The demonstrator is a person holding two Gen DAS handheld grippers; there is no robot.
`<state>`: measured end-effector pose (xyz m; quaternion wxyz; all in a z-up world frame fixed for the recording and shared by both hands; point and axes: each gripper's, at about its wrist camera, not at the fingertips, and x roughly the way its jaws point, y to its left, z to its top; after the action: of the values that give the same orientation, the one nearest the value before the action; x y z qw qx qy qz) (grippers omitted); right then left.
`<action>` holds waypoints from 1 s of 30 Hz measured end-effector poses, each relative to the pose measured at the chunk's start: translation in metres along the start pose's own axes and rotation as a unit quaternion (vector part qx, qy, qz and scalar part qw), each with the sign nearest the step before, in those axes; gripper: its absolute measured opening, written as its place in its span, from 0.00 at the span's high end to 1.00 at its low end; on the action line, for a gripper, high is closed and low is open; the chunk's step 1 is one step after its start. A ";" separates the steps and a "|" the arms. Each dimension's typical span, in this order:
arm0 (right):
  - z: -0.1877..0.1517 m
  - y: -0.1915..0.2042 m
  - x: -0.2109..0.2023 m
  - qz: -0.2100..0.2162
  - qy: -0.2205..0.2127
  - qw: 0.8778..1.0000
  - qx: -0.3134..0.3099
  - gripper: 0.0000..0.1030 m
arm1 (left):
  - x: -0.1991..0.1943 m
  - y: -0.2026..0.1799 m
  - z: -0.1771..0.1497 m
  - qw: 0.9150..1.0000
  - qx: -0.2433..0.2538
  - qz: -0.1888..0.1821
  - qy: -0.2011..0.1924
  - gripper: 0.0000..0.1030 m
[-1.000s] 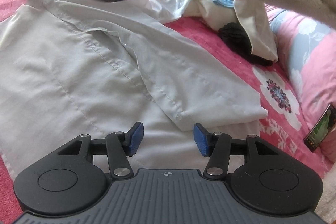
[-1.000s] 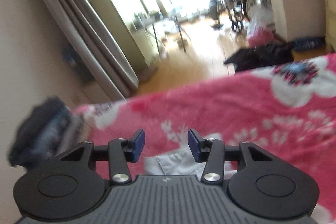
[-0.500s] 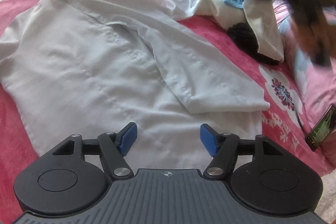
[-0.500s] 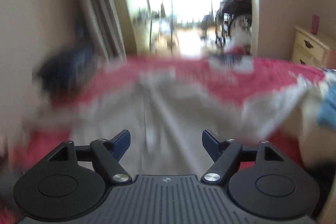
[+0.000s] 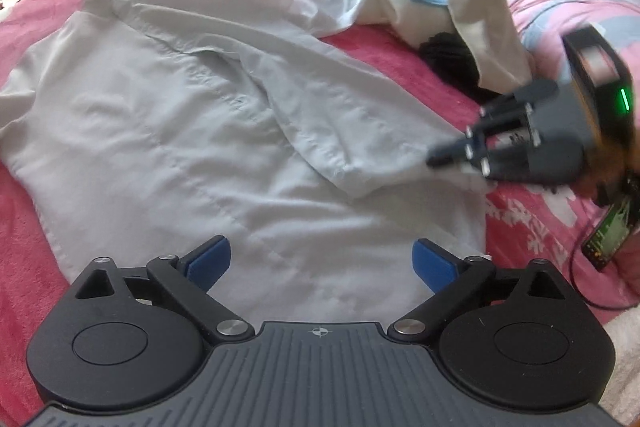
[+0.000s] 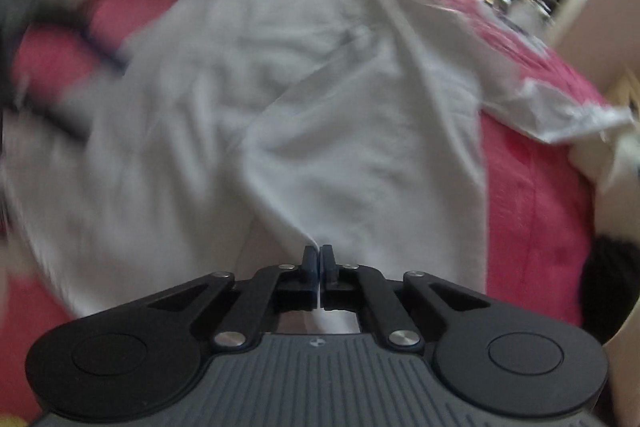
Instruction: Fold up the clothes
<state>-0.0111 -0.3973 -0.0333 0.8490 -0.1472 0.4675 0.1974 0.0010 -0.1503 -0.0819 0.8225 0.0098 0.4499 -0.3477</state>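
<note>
1. My right gripper is clamped on the cuff of the grey shirt's folded sleeve.
2. My left gripper is opening wide, empty, above the shirt's hem.
3. The shirt lies flat on the pink bedspread.

Left gripper: pitched downward, jaws opening and already wide, blue pads well apart, nothing pinched between them. Right gripper: pitched steeply down, jaws pressed together on a thin fold of pale cloth; in the left wrist view it stands at far right, blurred.
</note>
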 end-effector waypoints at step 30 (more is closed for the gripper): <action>0.001 -0.035 0.031 -0.082 -0.033 0.996 0.002 0.63 | 0.039 0.007 0.012 1.000 -0.019 -0.007 0.021 0.04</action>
<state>0.0212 -0.4218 -0.0566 0.8773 -0.1771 0.4262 0.1314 0.0282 -0.1708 -0.1058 0.8105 -0.0016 0.4735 -0.3449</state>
